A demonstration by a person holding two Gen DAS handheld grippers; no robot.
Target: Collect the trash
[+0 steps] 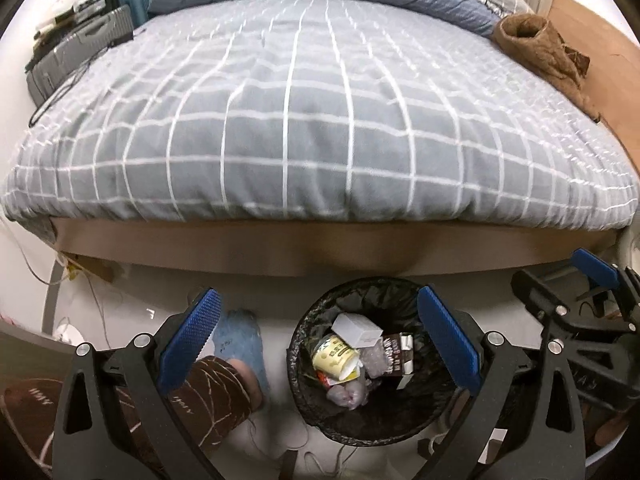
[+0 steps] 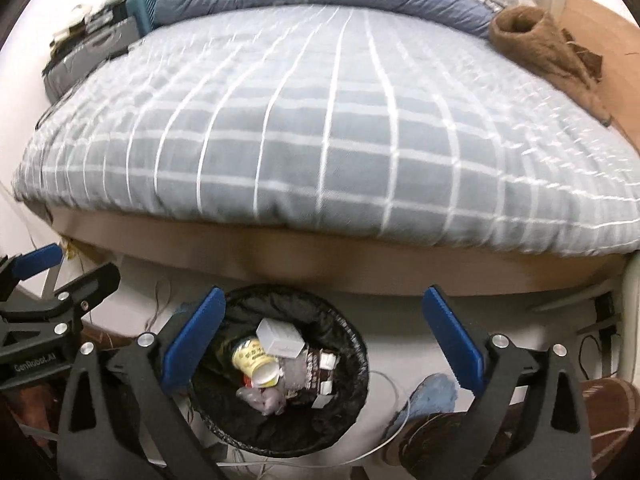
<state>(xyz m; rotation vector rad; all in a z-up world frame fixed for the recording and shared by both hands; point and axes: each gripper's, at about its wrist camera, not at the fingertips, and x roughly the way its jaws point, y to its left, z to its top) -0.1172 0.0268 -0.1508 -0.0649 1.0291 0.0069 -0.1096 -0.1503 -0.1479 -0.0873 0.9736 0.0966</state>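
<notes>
I've got L gripper (image 1: 318,340) & R gripper (image 2: 324,340) both spread wide, holding nothing, above trash bin (image 2: 356,344) by bed (image 2: 320,140) edge.

Bed (image 2: 320,128) blurred; bin (image 1: 304,400) bottom perhaps hidden.

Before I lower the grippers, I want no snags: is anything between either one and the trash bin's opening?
Nothing visible is. Both the left gripper and the right gripper are open and empty above the uncovered trash bin, which already holds trash.
</notes>
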